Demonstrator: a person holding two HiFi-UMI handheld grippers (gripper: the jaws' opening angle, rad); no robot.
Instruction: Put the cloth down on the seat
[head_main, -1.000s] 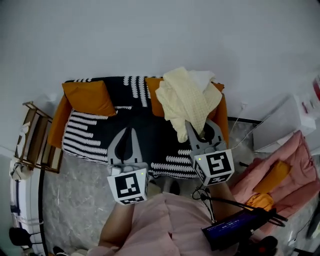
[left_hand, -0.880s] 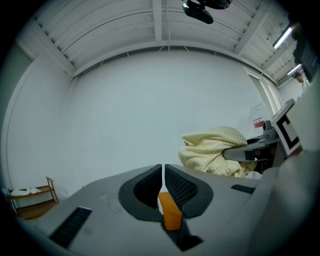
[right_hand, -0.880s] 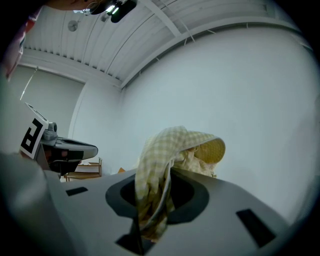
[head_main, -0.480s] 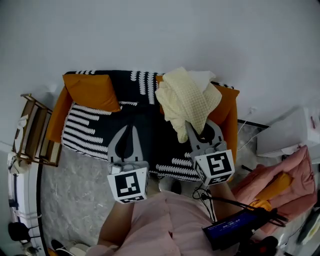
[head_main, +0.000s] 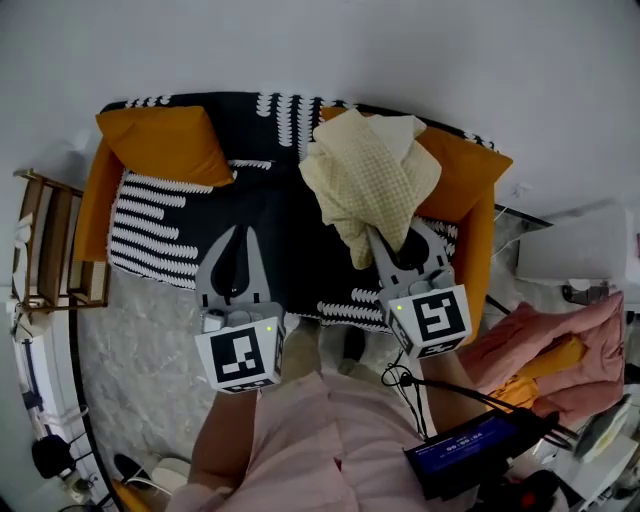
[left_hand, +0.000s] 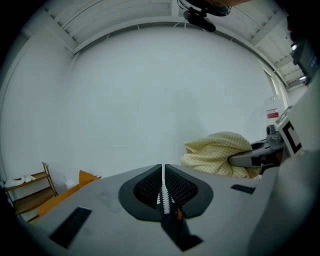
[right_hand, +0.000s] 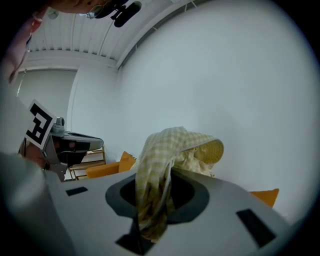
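A pale yellow waffle-weave cloth (head_main: 368, 182) hangs bunched over the right half of the seat, a sofa under a black-and-white patterned cover (head_main: 270, 235). My right gripper (head_main: 385, 247) is shut on the cloth, which drapes over its jaws in the right gripper view (right_hand: 165, 165). My left gripper (head_main: 238, 262) hovers over the seat's left-middle with its jaws shut and nothing between them (left_hand: 163, 176). The cloth (left_hand: 220, 154) shows to its right in the left gripper view.
Orange cushions lie at the sofa's back left (head_main: 165, 145) and back right (head_main: 460, 180). A wooden rack (head_main: 45, 245) stands left of the sofa. Pink fabric (head_main: 545, 350) and a white box (head_main: 575, 255) lie at the right. A white wall rises behind.
The view has shifted forward over the sofa, so the seat now fills more of the frame. Both grippers have kept their poses, the right one still carrying the cloth above the seat.
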